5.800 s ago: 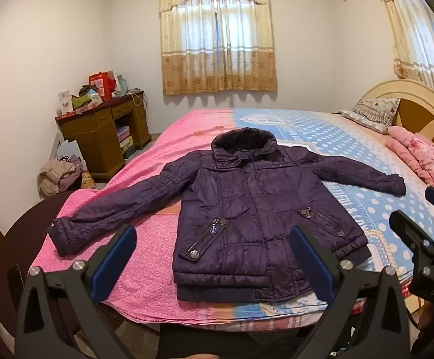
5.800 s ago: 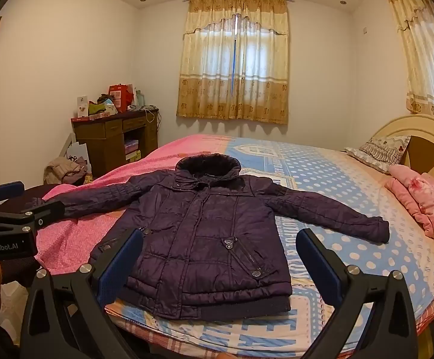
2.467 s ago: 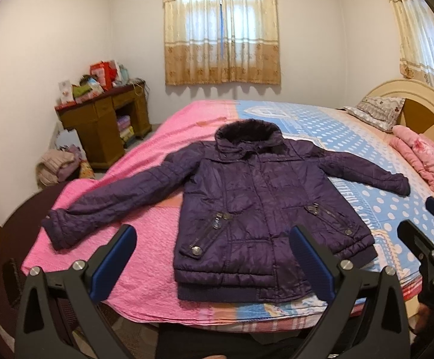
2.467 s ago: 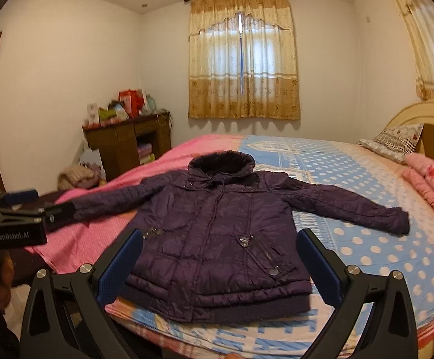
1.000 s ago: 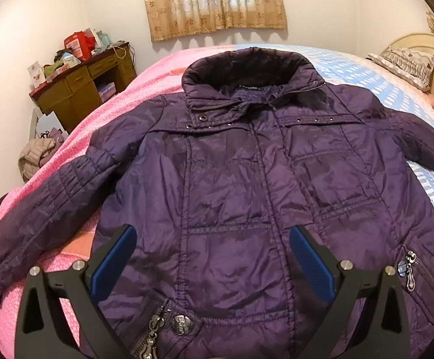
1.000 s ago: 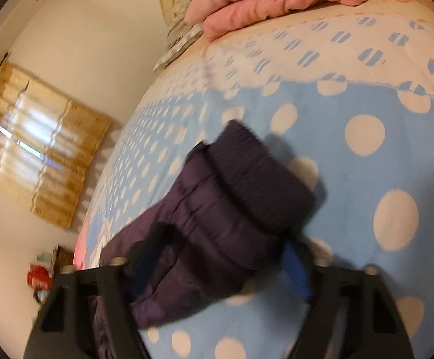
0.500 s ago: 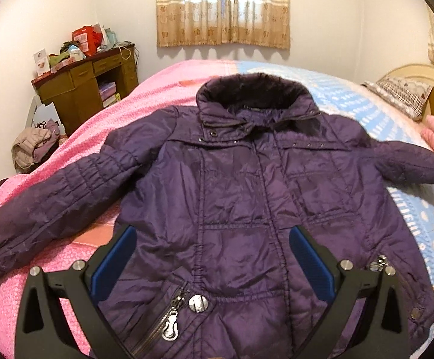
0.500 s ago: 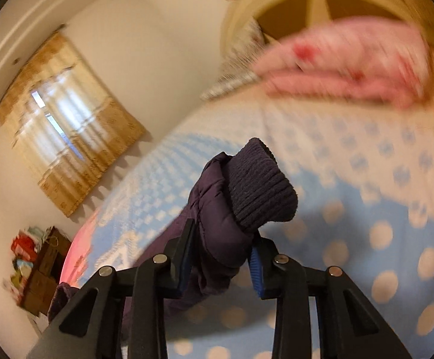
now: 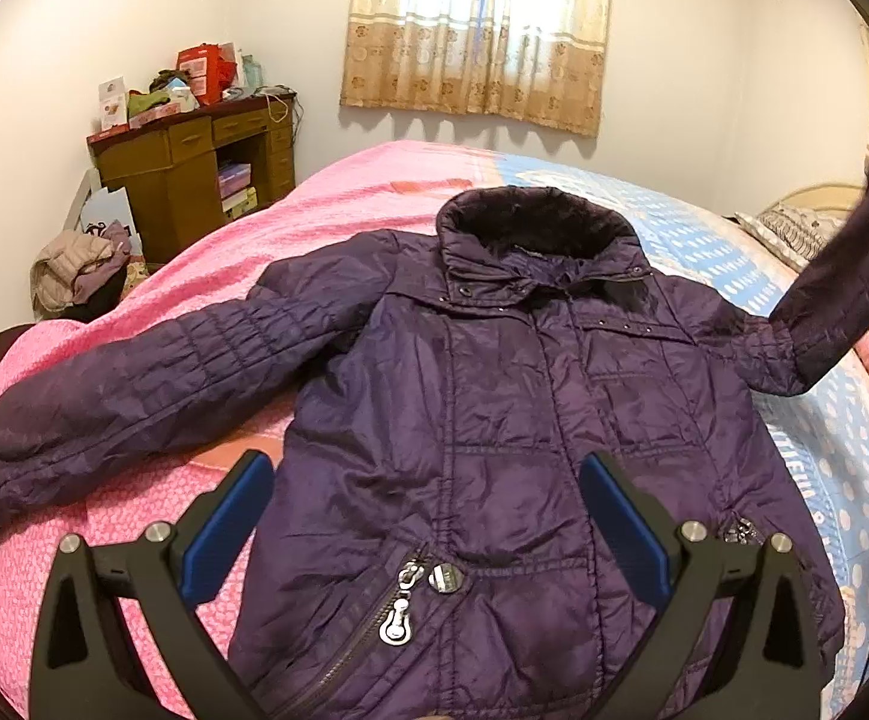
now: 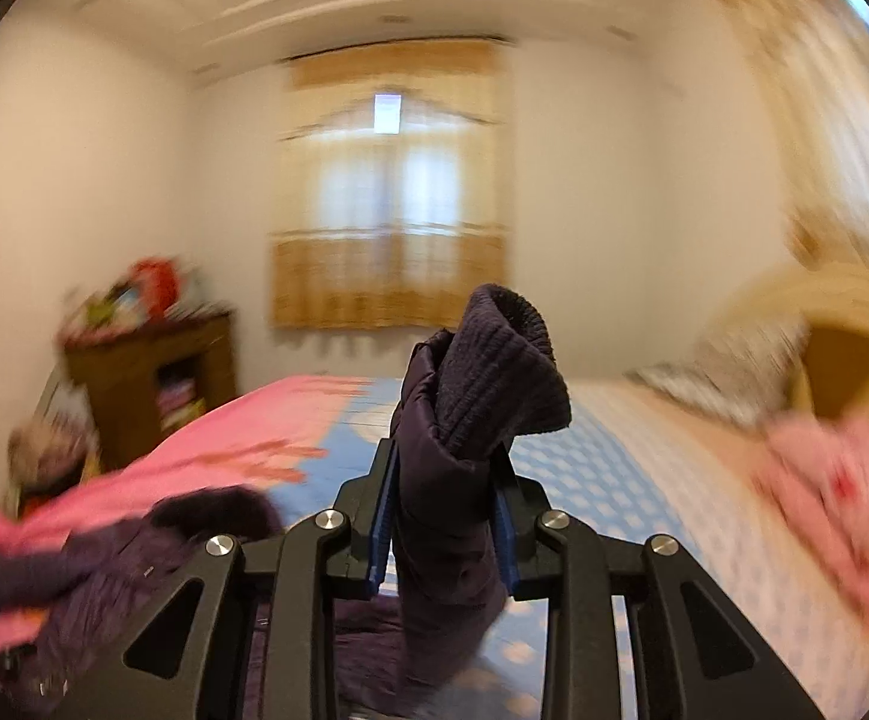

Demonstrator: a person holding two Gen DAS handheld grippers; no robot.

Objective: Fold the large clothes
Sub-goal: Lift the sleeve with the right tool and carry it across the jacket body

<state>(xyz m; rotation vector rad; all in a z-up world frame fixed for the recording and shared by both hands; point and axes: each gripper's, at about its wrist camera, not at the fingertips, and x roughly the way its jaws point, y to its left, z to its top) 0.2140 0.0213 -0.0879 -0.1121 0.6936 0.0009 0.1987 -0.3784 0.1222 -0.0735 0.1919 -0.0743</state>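
Right gripper (image 10: pixel 441 525): jaws have just been closing and now clamp the sleeve cuff (image 10: pixel 497 360), raised above the bed (image 9: pixel 374 192). Left gripper (image 9: pixel 425 519): jaws wide, empty, over the purple jacket (image 9: pixel 494 420) spread front-up on the bed. Desk (image 9: pixel 188 174) beyond the bed.

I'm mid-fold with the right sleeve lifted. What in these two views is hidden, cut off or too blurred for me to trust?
- Right gripper: out of the left wrist view past its right edge; only the raised sleeve shows there.
- Jacket hem: cut off by the bottom edge and the left gripper in the left wrist view.
- Jacket body, desk and pink bedding: smeared by motion blur in the right wrist view.
- Desk clutter: too small to identify.
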